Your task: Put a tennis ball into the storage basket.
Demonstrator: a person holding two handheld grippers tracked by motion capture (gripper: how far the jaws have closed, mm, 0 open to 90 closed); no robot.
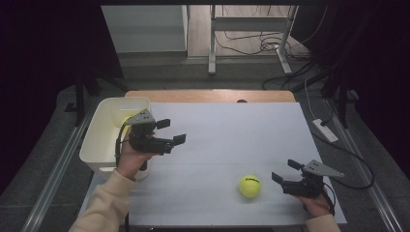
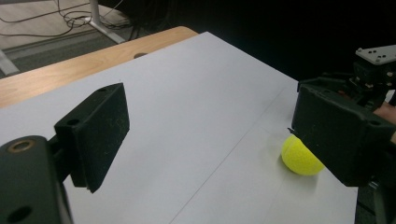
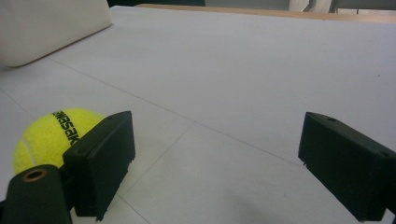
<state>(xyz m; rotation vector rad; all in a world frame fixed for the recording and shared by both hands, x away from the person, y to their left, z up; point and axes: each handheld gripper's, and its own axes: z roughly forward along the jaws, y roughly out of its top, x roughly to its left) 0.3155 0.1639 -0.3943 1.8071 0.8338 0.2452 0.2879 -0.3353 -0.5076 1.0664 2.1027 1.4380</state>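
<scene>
A yellow tennis ball (image 1: 250, 186) lies on the white table sheet near the front right. My right gripper (image 1: 285, 170) rests open just to the right of it, jaws pointing left. In the right gripper view the ball (image 3: 51, 137) sits outside the left jaw, and the gap between the jaws of the right gripper (image 3: 219, 163) is bare. My left gripper (image 1: 171, 131) hovers open beside a white bin (image 1: 99, 162), pointing right with nothing between its jaws. The left gripper view has the ball (image 2: 301, 156) partly behind the right jaw of the left gripper (image 2: 210, 140).
Something yellow (image 1: 126, 119) shows inside the bin, partly behind the left gripper's plate. The bin's wall (image 3: 46, 28) stands at the table's left edge. A wooden strip (image 1: 208, 95) runs along the far edge. Cables and a power strip (image 1: 325, 129) lie on the floor at right.
</scene>
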